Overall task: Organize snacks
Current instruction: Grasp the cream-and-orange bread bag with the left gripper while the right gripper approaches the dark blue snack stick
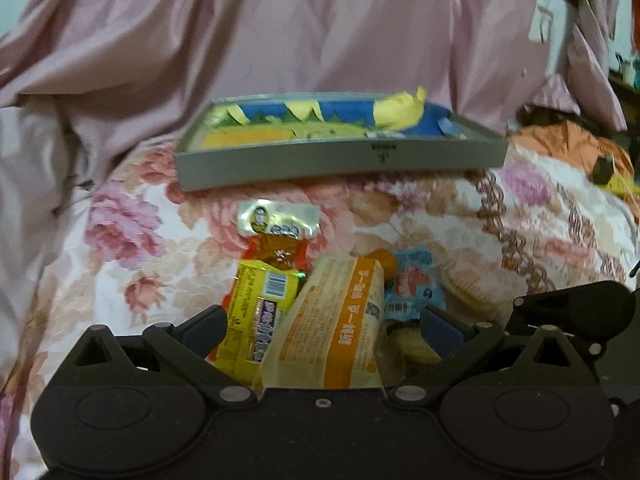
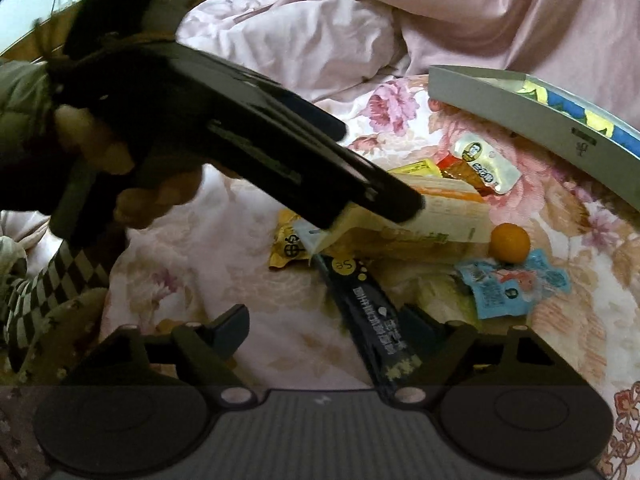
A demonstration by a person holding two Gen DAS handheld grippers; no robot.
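Left gripper (image 1: 320, 322) jaws apart astride orange-cream packet (image 1: 340, 320); right gripper (image 2: 328, 328) jaws apart over dark packet (image 2: 372, 316).

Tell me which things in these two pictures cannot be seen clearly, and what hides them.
- Tray contents: left wrist view, the near wall covers the lower part; right wrist view, cut off by the edge.
- Yellow packet: left wrist view, partly under the orange-striped bag.
- Dark packet: right wrist view, the lower end is behind the right gripper body.
- Left gripper grip: right wrist view, the contact is not visible.
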